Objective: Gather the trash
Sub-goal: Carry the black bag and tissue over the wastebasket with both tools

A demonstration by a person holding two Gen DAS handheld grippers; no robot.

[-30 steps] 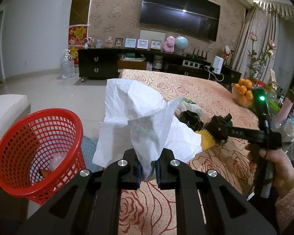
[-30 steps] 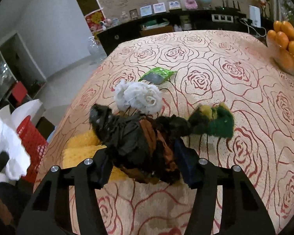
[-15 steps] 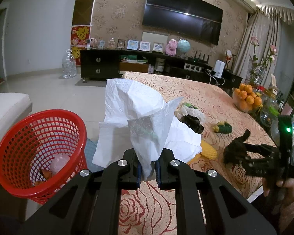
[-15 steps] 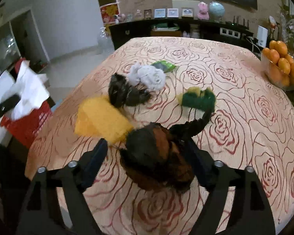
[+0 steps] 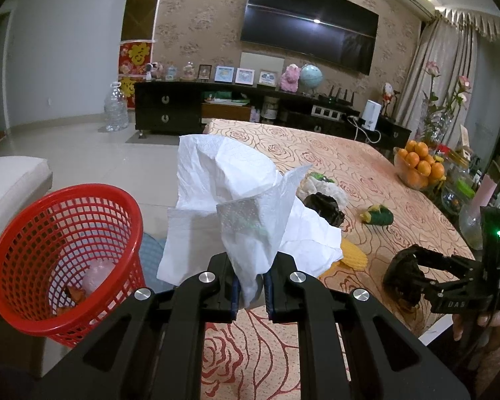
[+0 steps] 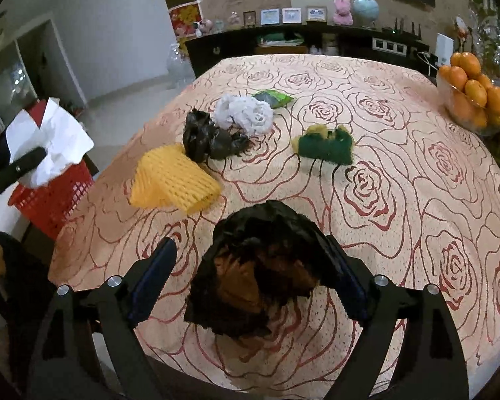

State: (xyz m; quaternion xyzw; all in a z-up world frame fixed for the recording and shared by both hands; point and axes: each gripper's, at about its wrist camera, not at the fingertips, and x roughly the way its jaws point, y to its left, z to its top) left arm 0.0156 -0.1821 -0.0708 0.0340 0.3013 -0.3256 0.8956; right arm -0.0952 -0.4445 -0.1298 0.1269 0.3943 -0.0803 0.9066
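From the left wrist view, the left gripper is pinched tight on a crumpled white tissue, holding it up beside the red basket on the floor — a few scraps already lie in the basket. Farther right, the right gripper hovers low over the rose-patterned tablecloth. From the right wrist view, its jaws have just been opening and stand wide apart, with a dark crumpled bag between them — touching the right finger, clear of the left. Beyond lie a yellow foam net, a black wad, a white wad, a green sponge and a green wrapper.
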